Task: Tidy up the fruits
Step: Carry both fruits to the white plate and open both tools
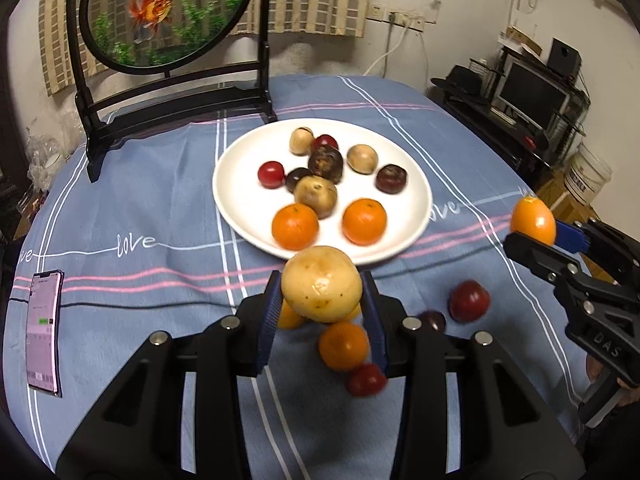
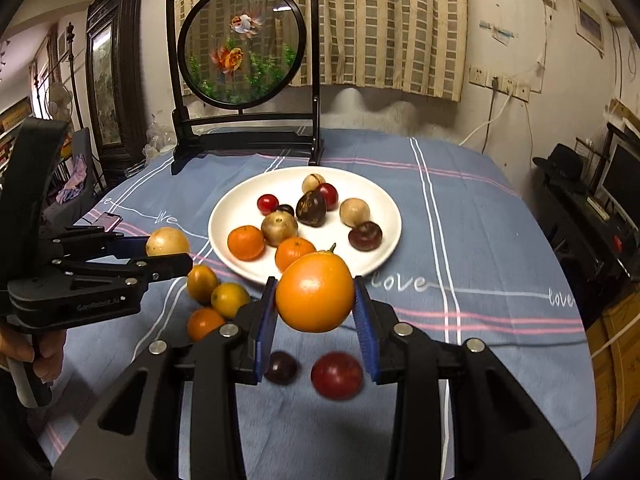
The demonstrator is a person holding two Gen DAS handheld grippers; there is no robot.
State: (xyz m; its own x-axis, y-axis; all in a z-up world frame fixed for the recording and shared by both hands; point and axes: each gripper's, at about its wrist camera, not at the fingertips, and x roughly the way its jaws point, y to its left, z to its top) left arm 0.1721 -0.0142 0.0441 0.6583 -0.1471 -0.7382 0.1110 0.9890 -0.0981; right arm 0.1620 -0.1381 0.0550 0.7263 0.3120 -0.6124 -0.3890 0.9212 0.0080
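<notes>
Only the left wrist view shows the phone (image 1: 43,332) face-on.

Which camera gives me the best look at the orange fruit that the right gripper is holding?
The right wrist view: the orange fruit fills the centre, clamped between the right gripper's blue pads. The left wrist view shows it only small, at the right edge, partly hidden by a finger.

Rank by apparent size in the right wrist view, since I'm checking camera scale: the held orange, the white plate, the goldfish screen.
1. White plate and goldfish screen: similar extent, unranked.
2. Held orange, smallest despite its nearness in the right gripper.
</notes>
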